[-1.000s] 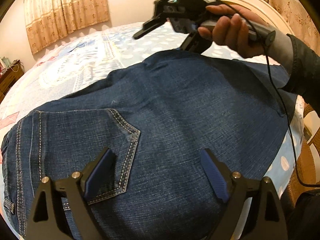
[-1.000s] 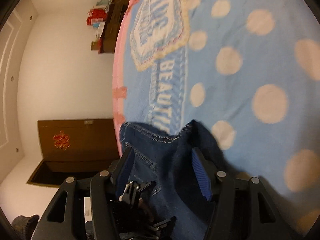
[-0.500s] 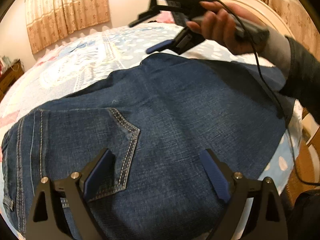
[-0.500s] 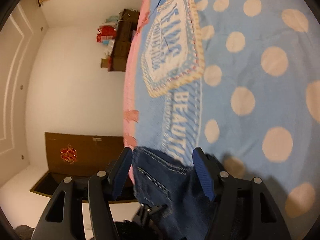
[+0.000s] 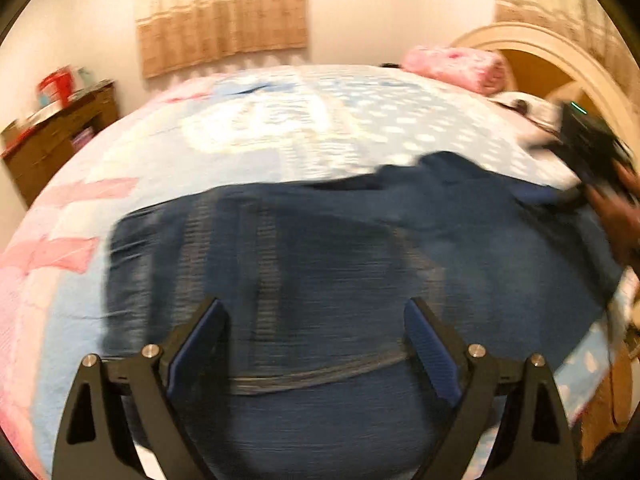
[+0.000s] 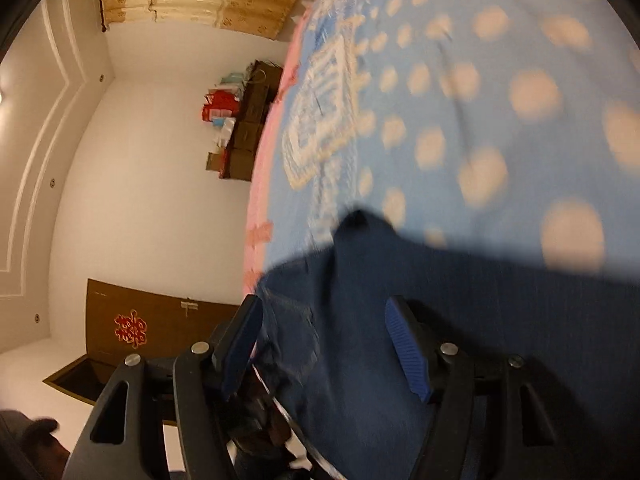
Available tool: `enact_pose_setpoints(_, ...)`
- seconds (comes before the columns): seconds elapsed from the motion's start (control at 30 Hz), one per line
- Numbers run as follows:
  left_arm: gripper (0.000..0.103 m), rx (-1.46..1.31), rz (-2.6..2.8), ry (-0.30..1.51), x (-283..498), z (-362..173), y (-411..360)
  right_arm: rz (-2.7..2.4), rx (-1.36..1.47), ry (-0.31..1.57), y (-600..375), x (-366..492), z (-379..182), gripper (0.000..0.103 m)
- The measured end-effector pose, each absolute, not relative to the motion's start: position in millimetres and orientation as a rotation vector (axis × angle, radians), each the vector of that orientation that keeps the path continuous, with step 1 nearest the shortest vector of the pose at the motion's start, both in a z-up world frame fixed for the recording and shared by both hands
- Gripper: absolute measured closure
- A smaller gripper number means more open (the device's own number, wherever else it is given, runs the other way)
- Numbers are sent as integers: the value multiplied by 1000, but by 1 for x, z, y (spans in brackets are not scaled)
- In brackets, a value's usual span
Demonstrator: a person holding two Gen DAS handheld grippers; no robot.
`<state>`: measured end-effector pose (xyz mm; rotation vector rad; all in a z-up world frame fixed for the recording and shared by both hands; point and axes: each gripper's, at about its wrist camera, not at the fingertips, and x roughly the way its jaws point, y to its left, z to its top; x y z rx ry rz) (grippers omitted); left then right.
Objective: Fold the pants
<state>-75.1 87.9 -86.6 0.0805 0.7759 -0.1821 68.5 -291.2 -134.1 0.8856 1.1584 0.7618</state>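
Progress: I am judging the fold as partly done; the pants (image 5: 340, 264) are lying as a broad dark block with a doubled edge running across the lower middle of the left wrist view, so at least one layer seems to be lying over another.
Left to do: I am guessing another fold and a smoothing are still waiting, since the block is filling much of the frame and looking loose.
Left gripper (image 5: 316, 344): I am holding it spread wide at the bottom centre of its own view, blue pads apart, nothing pinched; denim is lying beneath and beyond it.
Pants, place: they are lying on the bed (image 5: 280, 120), on the blue dotted cover, filling the lower half of the left view and the lower right of the right wrist view (image 6: 480, 320).
Pants, look: dark blue denim, blurred here; one corner is poking up toward the middle of the right view, and stitched seams are showing near its lower centre.
Right gripper (image 6: 324, 344): I am keeping it spread, with no cloth clamped between the pads; in the left view it is sitting at the far right edge (image 5: 592, 152).
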Motion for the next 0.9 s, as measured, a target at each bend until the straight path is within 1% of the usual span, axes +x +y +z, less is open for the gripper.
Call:
enact_pose_setpoints(0.07,10,56,-119,820,-65,-95,107,714,886,1157,-297,53,-146,38)
enact_pose_setpoints(0.13,10,9,-143,832,-64,-99,117,702,922,1107,-310,45,-147,39)
enact_pose_setpoints(0.3,10,75,-108,824,-71,-102,106,554,943,1036,-351,29,-144,39)
enact_pose_setpoints(0.43,10,64,-109,816,-76,-92,104,423,772,1014,-360,7,-122,38)
enact_pose_setpoints(0.53,10,80,-104,805,-77,-86,95,303,515,970,-348,-18,-99,38)
enact_pose_setpoints(0.63,10,109,-98,807,-76,-86,83,350,432,932,-329,-41,-89,38)
enact_pose_setpoints(0.8,10,136,-72,820,-74,-92,76,390,266,937,-285,-67,-99,37)
enact_pose_setpoints(0.9,9,137,-64,837,-73,-99,78,387,280,966,-284,-69,-116,38)
